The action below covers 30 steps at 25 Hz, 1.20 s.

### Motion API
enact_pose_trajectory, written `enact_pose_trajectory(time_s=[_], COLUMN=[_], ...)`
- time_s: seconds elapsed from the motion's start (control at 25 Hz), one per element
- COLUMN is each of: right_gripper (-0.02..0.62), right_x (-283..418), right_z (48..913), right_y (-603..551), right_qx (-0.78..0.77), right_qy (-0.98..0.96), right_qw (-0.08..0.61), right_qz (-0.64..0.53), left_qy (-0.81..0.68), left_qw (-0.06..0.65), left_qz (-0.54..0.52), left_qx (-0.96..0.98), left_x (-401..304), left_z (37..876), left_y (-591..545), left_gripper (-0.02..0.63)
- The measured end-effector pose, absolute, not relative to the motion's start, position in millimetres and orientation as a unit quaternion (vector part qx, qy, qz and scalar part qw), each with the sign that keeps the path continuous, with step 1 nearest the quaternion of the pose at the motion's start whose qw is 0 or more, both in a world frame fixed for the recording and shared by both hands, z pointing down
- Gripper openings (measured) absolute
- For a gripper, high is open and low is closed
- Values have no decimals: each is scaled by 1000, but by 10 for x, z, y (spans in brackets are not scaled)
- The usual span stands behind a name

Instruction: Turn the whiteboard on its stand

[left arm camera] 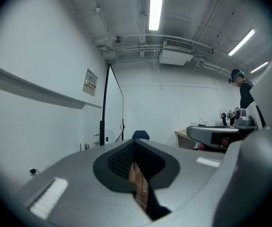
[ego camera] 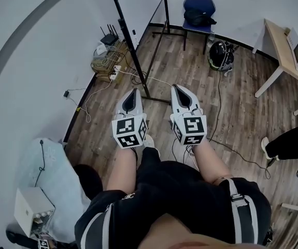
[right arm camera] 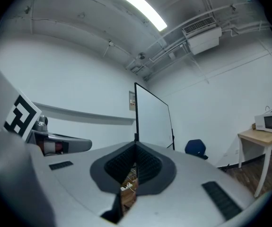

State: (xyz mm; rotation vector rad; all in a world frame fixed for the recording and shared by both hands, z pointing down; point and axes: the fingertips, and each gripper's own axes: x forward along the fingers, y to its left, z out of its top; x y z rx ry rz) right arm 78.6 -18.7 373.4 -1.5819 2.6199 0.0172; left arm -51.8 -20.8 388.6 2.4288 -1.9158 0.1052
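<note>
Grey plastic catches the eye first: the left gripper (ego camera: 133, 95) and the right gripper (ego camera: 179, 93), each with its marker cube, are held out level, side by side above the brown wood-plank floor (ego camera: 231, 102); both have their jaws pressed together with nothing between them, only floor showing through the slot behind the tips. At twelve o'clock from the person stands the white rectangular whiteboard (right arm camera: 152, 119) in its black metal stand (ego camera: 130, 45), apart from both tools; it is seen nearly edge-on, its long axis running away towards one o'clock, so its near upright is the part facing the grippers. The right gripper view has that upright straight ahead of its jaws; in the left gripper view it sits off at about eleven o'clock; I would judge the right hand better lined up to reach that edge and swing the board, and its jaws would have to part first for any grip.
</note>
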Motion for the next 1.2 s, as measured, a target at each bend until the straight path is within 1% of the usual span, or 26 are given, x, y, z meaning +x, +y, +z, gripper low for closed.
enact_pose_trajectory(time_s=[0.36, 0.84, 1.2], right_gripper=[-8, -8, -8], right_x=[272, -309, -809], right_z=[3753, 3676, 3769], right_y=[-1047, -2352, -3066], right_qx=[-513, -537, -540], right_qy=[858, 843, 842], right_qw=[23, 3, -19], right_qz=[22, 6, -3], left_qy=[-617, -604, -589], left_qw=[45, 59, 89], left_qz=[9, 13, 32], left_qx=[786, 795, 802], left_x=[-1029, -1673, -2084], left_z=[3995, 3933, 4194], left_y=[-1113, -2514, -3310], left_gripper=[6, 6, 6])
